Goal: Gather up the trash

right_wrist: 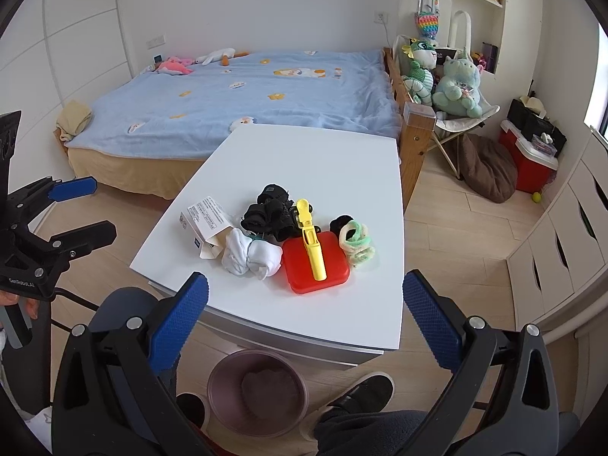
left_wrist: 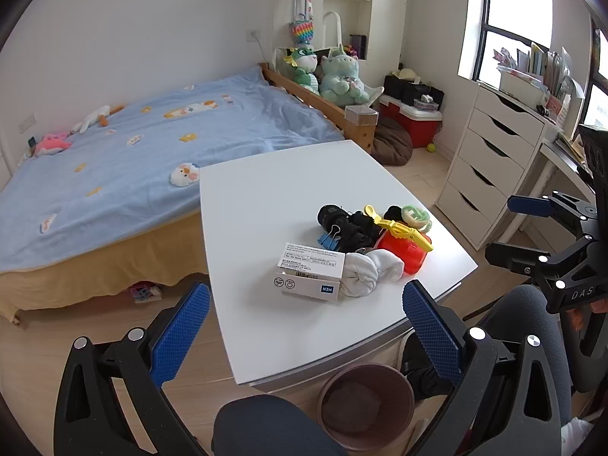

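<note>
**Materials and finishes, tabletop and floor**

Table [right_wrist: 342, 159]: smooth, matt white top. Carton [right_wrist: 207, 218]: printed paperboard, matt. White socks [right_wrist: 250, 254] and black socks [right_wrist: 271, 212]: soft knit cloth. Red case [right_wrist: 330, 266]: glossy translucent plastic. Yellow clip [right_wrist: 311, 243]: smooth plastic. Scrunchie [right_wrist: 355, 243]: fuzzy fabric. Bin [right_wrist: 256, 393]: dull brownish plastic. Gripper pads [right_wrist: 178, 323]: blue, rough dimpled texture, on matt black plastic arms. Floor: pale wood-look boards.

left wrist: looks from table's [left_wrist: 266, 197] near-left corner, down and forward, fairly near | right wrist: same table from its near-right side | shared: table, bed [right_wrist: 243, 91], bin [left_wrist: 364, 402] on floor below
</note>
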{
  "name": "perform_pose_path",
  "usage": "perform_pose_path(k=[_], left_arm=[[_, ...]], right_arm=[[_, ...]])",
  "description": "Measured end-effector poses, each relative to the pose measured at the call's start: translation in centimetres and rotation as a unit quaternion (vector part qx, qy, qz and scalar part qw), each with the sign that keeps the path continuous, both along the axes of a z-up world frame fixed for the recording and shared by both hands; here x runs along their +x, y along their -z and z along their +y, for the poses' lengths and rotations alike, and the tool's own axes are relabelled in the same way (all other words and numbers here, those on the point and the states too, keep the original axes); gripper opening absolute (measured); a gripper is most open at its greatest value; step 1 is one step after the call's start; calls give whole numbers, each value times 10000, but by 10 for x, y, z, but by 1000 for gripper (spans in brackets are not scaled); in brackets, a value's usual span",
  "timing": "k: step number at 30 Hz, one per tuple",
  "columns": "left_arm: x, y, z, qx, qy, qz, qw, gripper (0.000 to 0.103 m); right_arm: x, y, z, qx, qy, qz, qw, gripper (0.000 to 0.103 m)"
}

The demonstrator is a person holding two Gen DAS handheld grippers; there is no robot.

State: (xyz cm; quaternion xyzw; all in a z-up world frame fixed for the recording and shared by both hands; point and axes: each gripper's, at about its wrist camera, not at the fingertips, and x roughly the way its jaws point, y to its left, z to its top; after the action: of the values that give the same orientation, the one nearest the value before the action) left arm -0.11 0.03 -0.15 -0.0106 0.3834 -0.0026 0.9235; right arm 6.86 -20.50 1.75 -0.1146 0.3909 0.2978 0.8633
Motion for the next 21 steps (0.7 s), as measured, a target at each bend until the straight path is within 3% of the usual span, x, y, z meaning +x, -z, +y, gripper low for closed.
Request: perform_pose_path(k=[21], left_arm=[[1,1,3,-117,11,-12,9999,97]], right_arm=[[12,-2,-9,189,173,294,9992,100]])
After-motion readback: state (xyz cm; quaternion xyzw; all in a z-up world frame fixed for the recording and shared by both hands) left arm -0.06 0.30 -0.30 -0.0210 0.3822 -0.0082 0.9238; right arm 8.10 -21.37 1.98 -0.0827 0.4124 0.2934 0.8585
